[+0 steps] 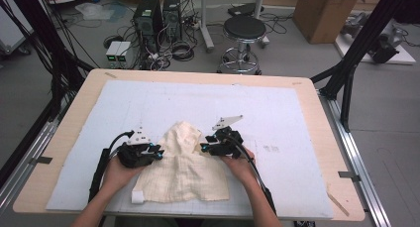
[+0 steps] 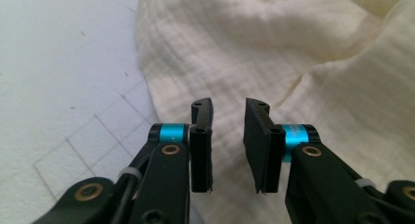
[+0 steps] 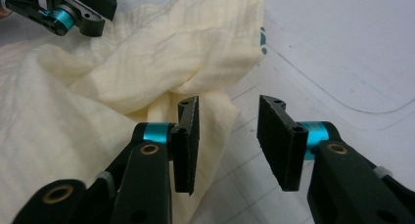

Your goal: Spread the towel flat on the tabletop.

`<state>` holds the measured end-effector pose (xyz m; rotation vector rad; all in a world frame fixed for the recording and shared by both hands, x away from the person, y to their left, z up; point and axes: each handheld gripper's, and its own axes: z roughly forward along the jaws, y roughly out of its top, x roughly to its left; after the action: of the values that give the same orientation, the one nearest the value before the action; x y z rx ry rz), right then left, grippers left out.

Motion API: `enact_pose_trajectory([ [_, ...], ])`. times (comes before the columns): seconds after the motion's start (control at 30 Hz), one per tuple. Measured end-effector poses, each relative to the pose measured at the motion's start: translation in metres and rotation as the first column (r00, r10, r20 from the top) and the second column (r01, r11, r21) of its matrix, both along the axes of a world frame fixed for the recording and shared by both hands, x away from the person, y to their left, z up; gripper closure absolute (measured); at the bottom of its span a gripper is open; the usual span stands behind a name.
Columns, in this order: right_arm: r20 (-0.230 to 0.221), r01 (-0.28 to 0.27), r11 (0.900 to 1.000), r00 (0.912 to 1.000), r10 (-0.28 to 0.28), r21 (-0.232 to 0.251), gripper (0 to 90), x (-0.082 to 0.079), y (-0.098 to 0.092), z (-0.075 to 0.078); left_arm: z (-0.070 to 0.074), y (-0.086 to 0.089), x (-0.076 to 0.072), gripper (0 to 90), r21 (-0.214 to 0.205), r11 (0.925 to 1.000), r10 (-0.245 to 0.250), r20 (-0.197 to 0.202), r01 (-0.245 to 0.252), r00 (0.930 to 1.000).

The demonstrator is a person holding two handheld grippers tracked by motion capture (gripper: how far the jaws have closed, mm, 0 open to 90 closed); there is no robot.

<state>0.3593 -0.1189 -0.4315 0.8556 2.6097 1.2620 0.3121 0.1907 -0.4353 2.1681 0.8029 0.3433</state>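
A person sits at the table with a gripper in each hand. Between them lies a soft cream cloth (image 1: 184,165), rumpled and bunched up in the middle, on the near part of a big pale blue mat (image 1: 277,113).

The left gripper (image 1: 159,151) is at the cloth's left side. Its jaws are apart, with cloth under the gap, but they are not pinching it. The right gripper (image 1: 203,147) is at the cloth's right side. Its jaws are apart too, just over the cloth's edge, and nothing is squeezed between them.

It looks like both grippers are about to grab the cloth's sides. To do it well, I think each one should dip low, take just one layer near the edge, and close firmly. Then both should pull gently outward together so the bump goes flat.

The mat has thin square lines and covers a wooden table (image 1: 322,113). Behind it, on the grey floor, are a round black stool (image 1: 243,28), two computer boxes (image 1: 157,14), tangled cables, and a cardboard box (image 1: 324,11).
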Motion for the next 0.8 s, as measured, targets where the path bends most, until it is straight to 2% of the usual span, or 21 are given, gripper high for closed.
enact_pose_trajectory([
  [0.1, -0.018, -0.005, 0.9997, 0.9998, 0.004, -0.022, 71.6, 0.002, 0.004, -0.003, -0.003, 0.000, 0.002, 76.8, 0.005, 1.0000, -0.001, -0.024, 0.001, 0.9997],
  [0.2, -0.039, -0.011, 0.9991, 0.9992, 0.010, -0.041, 80.3, 0.002, 0.006, -0.006, -0.003, 0.001, 0.002, 78.6, 0.001, 1.0000, -0.003, -0.029, 0.003, 0.9996],
  [0.33, -0.060, -0.016, 0.9990, 0.9981, 0.014, -0.041, 84.7, 0.002, 0.002, -0.005, -0.003, 0.002, 0.000, 78.6, 0.000, 1.0000, -0.007, -0.028, 0.007, 0.9996],
  [0.53, -0.030, -0.008, 0.9993, 0.9995, 0.007, -0.036, 85.2, -0.005, -0.005, 0.007, -0.004, 0.004, -0.002, 78.6, 0.003, 1.0000, -0.007, -0.025, 0.007, 0.9997],
  [0.8, 0.037, 0.035, 0.9961, 0.9988, -0.032, -0.081, 85.2, -0.019, -0.026, 0.023, -0.005, 0.007, -0.006, 78.6, -0.012, 0.9999, -0.002, -0.029, 0.002, 0.9996],
])
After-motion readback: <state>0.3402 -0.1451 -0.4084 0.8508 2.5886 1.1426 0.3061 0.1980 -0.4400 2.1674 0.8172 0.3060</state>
